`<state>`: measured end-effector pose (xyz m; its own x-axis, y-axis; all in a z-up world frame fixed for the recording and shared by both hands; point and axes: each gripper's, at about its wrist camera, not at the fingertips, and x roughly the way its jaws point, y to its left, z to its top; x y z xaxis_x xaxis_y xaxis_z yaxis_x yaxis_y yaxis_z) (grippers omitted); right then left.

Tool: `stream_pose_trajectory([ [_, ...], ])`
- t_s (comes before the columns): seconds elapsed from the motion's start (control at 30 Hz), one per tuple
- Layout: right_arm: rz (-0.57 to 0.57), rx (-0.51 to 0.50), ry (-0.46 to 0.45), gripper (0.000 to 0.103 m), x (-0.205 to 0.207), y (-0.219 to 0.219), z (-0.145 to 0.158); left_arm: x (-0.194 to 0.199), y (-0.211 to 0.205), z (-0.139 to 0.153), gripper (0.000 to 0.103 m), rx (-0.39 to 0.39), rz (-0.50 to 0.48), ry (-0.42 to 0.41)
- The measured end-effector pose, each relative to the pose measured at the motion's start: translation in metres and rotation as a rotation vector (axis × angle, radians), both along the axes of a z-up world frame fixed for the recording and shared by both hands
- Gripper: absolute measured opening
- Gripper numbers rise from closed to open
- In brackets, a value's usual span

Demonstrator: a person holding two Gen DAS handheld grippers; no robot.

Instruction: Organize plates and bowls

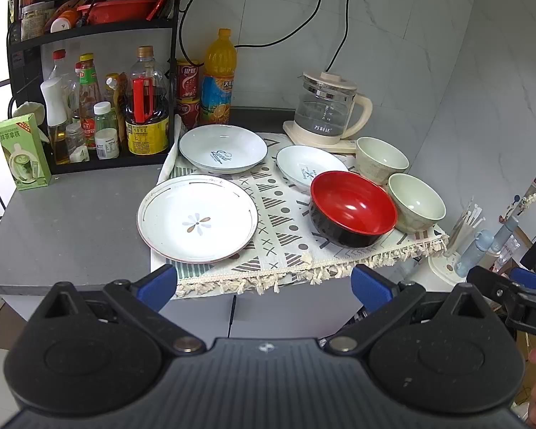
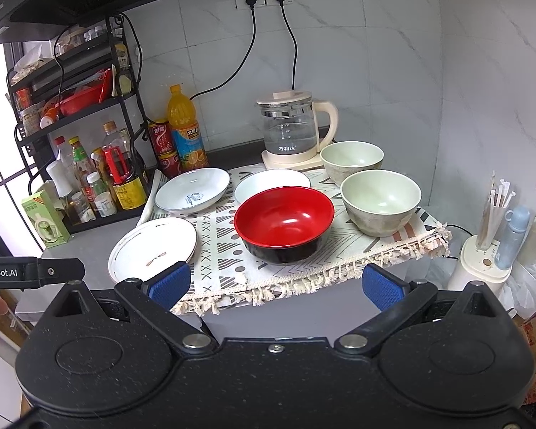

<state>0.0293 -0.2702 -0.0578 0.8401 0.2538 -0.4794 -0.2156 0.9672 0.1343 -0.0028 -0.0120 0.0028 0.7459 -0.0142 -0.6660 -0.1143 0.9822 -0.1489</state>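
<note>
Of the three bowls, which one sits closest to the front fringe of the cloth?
The red bowl with the black outside. Both pale green bowls stand behind it, toward the kettle.

Glossy red bowl (image 2: 284, 221), fringed cloth mat (image 2: 339, 271)

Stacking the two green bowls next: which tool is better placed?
Probably right. In its view the near green bowl and far green bowl sit right of centre, close ahead; the open right tool hovers there. The left tool faces the flower plate.
</note>
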Motion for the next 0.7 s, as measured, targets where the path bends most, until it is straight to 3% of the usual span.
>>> stream_pose_trajectory([
  [0.7,-0.003,-0.005,0.015,0.103,0.0029,0.0011,0.002,0.0093,0.001,-0.0028,0.103,-0.009,-0.008,0.011],
])
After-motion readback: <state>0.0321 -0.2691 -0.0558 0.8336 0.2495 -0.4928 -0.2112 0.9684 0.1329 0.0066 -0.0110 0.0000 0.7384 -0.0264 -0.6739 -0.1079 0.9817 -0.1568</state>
